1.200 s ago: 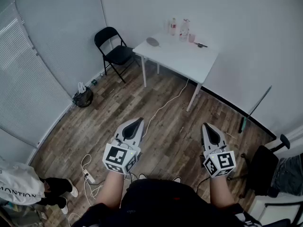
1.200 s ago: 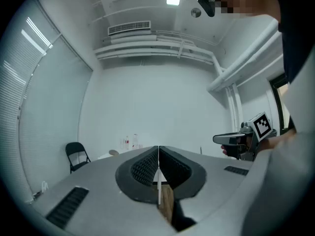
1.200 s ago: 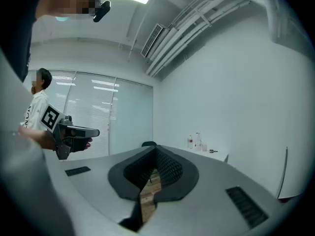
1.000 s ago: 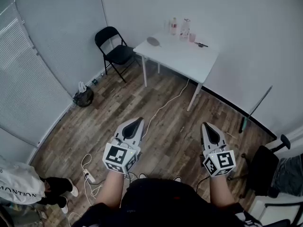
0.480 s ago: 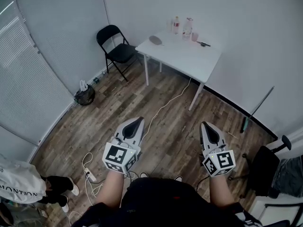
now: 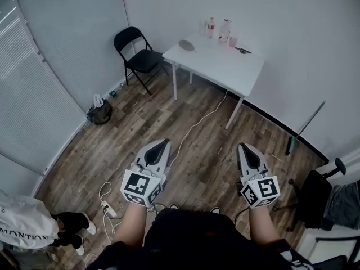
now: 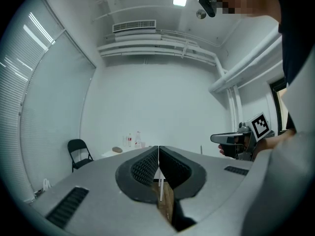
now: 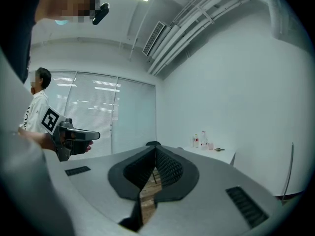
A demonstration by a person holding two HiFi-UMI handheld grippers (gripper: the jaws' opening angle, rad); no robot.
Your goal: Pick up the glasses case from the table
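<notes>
At the far corner of the room, the glasses case [image 6: 186,45] lies as a small grey oval on the left end of the white table [image 6: 225,67], well apart from both grippers. Near the table's back edge stand two bottles [image 6: 211,27], with a pink cup [image 6: 233,41] beside them and a small dark item [image 6: 243,50] just right of the cup; what it is cannot be told. A black folding chair [image 6: 136,54] stands left of the table, and a white cable [image 6: 197,125] runs from under it across the wooden floor [image 6: 140,139].

The left gripper [image 6: 163,145] and the right gripper [image 6: 244,148] are held low in front of the person, side by side, both pointing towards the table. In each gripper view the two jaws meet along a single line with nothing between them, so both claws are closed and empty.

Compared with the frame of about a second ago, the table, chair and case sit slightly higher and further right in the head view, while the grippers keep almost the same places in it. Both claws are as tightly closed as before. The case lies on the same spot of the table. The bystander in a white top [image 6: 25,229] at the lower left now shows a little lower in the view.
</notes>
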